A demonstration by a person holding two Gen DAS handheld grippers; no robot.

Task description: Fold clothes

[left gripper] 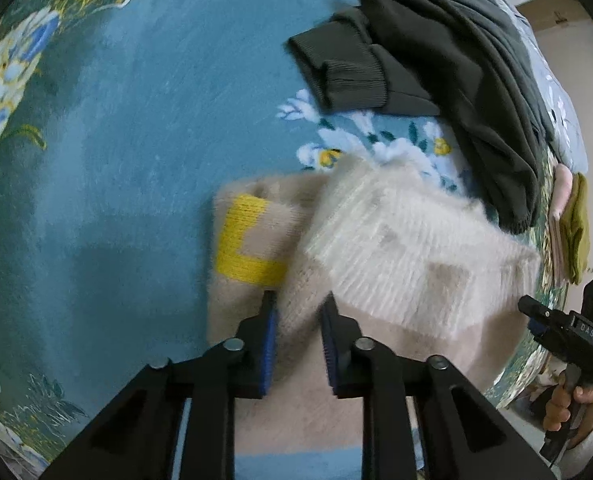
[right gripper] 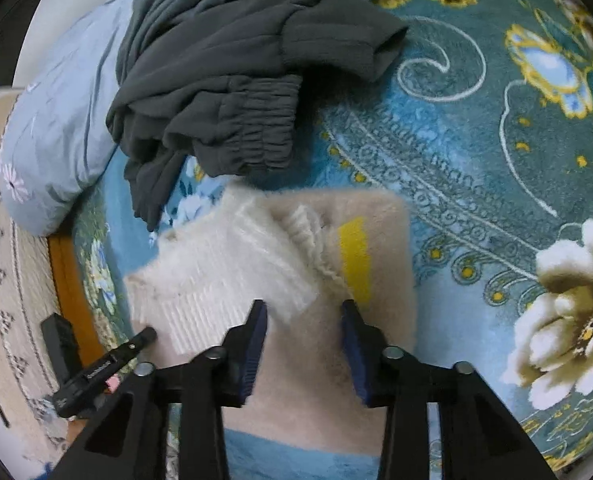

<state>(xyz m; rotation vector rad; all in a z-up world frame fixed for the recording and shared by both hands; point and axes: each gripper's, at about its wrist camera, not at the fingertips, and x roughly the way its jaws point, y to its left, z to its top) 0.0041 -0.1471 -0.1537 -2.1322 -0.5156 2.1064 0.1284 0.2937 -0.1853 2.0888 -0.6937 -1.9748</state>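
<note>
Beige sweater [left gripper: 336,264], perhaps folded, on blanket [left gripper: 108,160]

You are looking at a fuzzy beige sweater [left gripper: 376,248] lying folded into a compact bundle, its cream ribbed part draping diagonally over the top and a yellow knitted block showing at one end. Just beyond it, dark grey trousers [right gripper: 224,80] are lying crumpled, cuffs bunched.

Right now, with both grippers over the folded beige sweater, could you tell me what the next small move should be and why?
Probably lift both grippers clear and go for the dark grey garment. The beige sweater already lies in a compact fold on the blanket, and the jaws of the left gripper and right gripper pinch nothing.
</note>
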